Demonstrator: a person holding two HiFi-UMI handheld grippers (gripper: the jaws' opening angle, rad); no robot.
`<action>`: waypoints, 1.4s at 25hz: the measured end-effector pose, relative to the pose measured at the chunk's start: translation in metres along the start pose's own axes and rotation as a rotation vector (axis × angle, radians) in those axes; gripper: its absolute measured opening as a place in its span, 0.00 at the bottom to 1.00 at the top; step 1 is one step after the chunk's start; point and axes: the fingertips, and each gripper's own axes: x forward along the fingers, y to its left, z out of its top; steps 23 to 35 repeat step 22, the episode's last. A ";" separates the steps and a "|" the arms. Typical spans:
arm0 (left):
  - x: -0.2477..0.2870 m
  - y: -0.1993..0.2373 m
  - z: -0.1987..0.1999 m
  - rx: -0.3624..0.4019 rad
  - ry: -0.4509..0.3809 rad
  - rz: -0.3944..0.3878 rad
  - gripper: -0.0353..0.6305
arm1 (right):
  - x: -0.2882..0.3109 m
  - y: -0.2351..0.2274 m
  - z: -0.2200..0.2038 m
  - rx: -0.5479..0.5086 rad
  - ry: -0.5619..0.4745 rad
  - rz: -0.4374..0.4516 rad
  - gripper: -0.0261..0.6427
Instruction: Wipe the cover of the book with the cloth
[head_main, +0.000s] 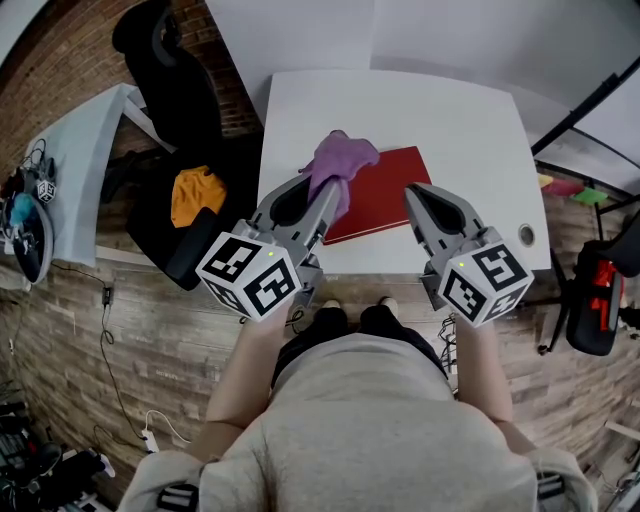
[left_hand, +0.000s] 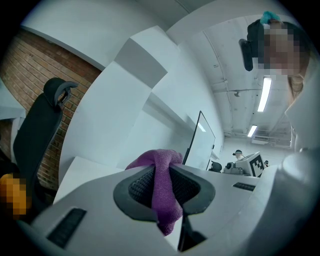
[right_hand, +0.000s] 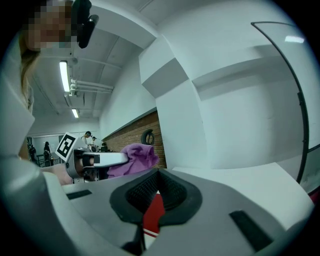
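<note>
A red book (head_main: 385, 190) lies on the white table (head_main: 450, 120) near its front edge. My left gripper (head_main: 325, 188) is shut on a purple cloth (head_main: 341, 160), which bunches out past the fingertips and hangs over the book's left part. In the left gripper view the cloth (left_hand: 163, 192) is pinched between the pads of that gripper (left_hand: 163, 169). My right gripper (head_main: 413, 193) hovers at the book's right front corner, jaws together with nothing held. In the right gripper view the book (right_hand: 152, 217) shows below the shut jaws of the right gripper (right_hand: 157, 175), and the cloth (right_hand: 132, 157) is off to the left.
A black office chair (head_main: 165, 60) with an orange item (head_main: 197, 193) stands left of the table. A grey side table (head_main: 80, 170) is further left. The table has a cable hole (head_main: 526, 235) at its right front. A black stand (head_main: 590, 100) and red-black gear (head_main: 600, 290) are at right.
</note>
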 end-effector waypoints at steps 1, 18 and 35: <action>0.001 0.000 -0.001 -0.001 0.002 -0.002 0.17 | 0.000 0.000 0.000 -0.002 0.002 0.000 0.07; 0.002 0.003 -0.008 -0.006 0.023 0.002 0.17 | -0.001 -0.009 0.000 0.017 -0.002 -0.024 0.07; 0.005 0.002 -0.007 -0.008 0.026 -0.004 0.17 | -0.001 -0.010 -0.002 0.020 0.007 -0.015 0.07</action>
